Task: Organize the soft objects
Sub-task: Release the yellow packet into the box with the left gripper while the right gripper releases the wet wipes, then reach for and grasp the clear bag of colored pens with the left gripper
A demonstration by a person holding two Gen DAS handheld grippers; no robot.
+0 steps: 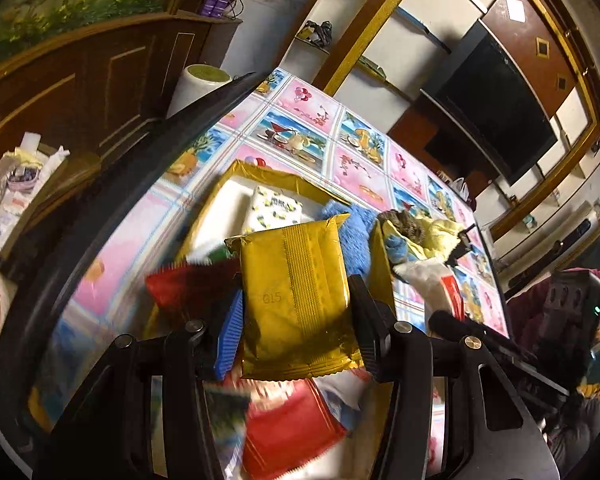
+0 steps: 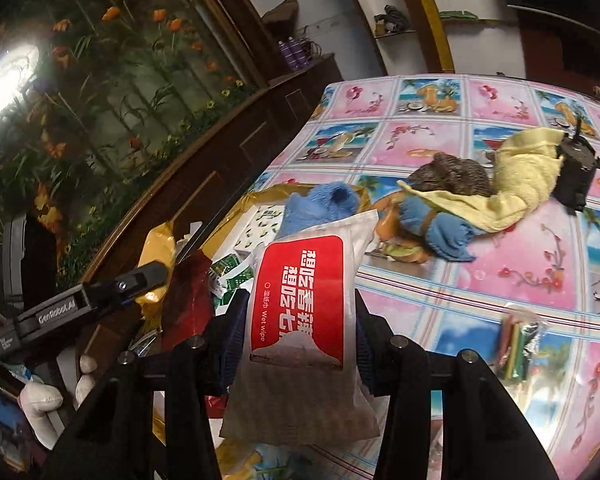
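My left gripper (image 1: 296,300) is shut on a gold foil packet (image 1: 296,292), held above a gold box (image 1: 260,174) that holds a white floral tissue pack (image 1: 274,210) and red packets (image 1: 192,288). My right gripper (image 2: 300,312) is shut on a red-and-white wet wipe packet (image 2: 300,300), held above the table near the same box (image 2: 268,196). A blue fluffy cloth (image 2: 324,204) hangs over the box edge. A yellow towel (image 2: 516,184), a brown knitted item (image 2: 452,178) and a blue cloth (image 2: 440,228) lie in a heap on the table.
The table has a pink and blue picture cloth (image 2: 500,280). A clear bag of coloured sticks (image 2: 518,344) lies at the right. A black device (image 2: 578,172) stands by the yellow towel. A dark wood cabinet (image 1: 100,76) stands behind, a white roll (image 1: 198,84) beside it.
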